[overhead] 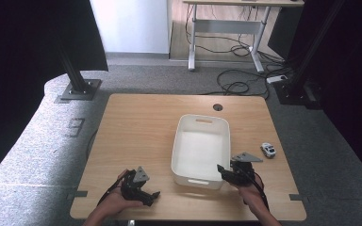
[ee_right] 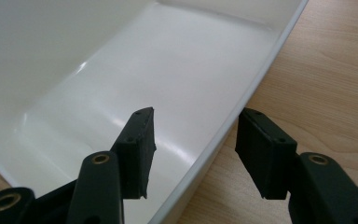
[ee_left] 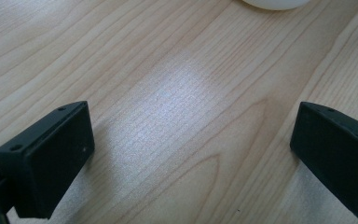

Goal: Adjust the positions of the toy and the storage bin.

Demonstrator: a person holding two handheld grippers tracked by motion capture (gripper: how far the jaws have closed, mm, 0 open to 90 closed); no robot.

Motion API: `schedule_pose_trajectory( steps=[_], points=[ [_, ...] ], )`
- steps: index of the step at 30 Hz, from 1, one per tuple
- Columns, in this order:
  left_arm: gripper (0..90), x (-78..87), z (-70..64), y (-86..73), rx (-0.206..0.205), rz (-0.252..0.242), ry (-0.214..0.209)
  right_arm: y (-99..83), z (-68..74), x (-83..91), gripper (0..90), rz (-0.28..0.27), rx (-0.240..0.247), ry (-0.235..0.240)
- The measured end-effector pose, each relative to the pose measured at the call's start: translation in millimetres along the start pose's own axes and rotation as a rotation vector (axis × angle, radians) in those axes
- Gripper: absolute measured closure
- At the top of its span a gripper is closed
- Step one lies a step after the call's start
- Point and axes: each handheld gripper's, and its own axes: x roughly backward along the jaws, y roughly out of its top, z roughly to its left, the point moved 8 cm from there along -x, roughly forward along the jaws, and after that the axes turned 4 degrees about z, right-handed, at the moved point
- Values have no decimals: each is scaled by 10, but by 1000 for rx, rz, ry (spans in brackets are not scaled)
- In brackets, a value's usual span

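A: Item one, white tub [overhead: 201,149]: where does it stand?

B: Middle of the wooden table [overhead: 136,127], long side running away from the person, nothing inside it.

A: Right gripper [overhead: 223,172]?

B: At the tub's near right corner. In the right gripper view [ee_right: 193,154] the jaws are parted and straddle the tub's rim [ee_right: 256,88], one inside over the white floor, one outside over the wood. Neither pad touches it, as far as I can tell.

A: Left gripper [overhead: 153,197]?

B: Near the table's front edge, left of the tub and apart from it. In the left gripper view [ee_left: 193,154] the jaws are spread wide over bare wood; the tub's edge [ee_left: 272,3] shows beyond.

A: Anything else?

B: One small white toy car [overhead: 267,150], right of the tub, untouched.
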Motion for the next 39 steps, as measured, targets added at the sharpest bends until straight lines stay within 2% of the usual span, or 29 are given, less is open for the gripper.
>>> schedule_pose_trajectory(
  steps=[11, 39],
  points=[
    [0, 0, 0, 0, -1, -1, -1, 59, -15, -80, 484, 1, -1, 9],
    [0, 0, 1, -1, -1, -3, -2, 78, 0, -104, 478, -4, 6, 29]
  ],
)
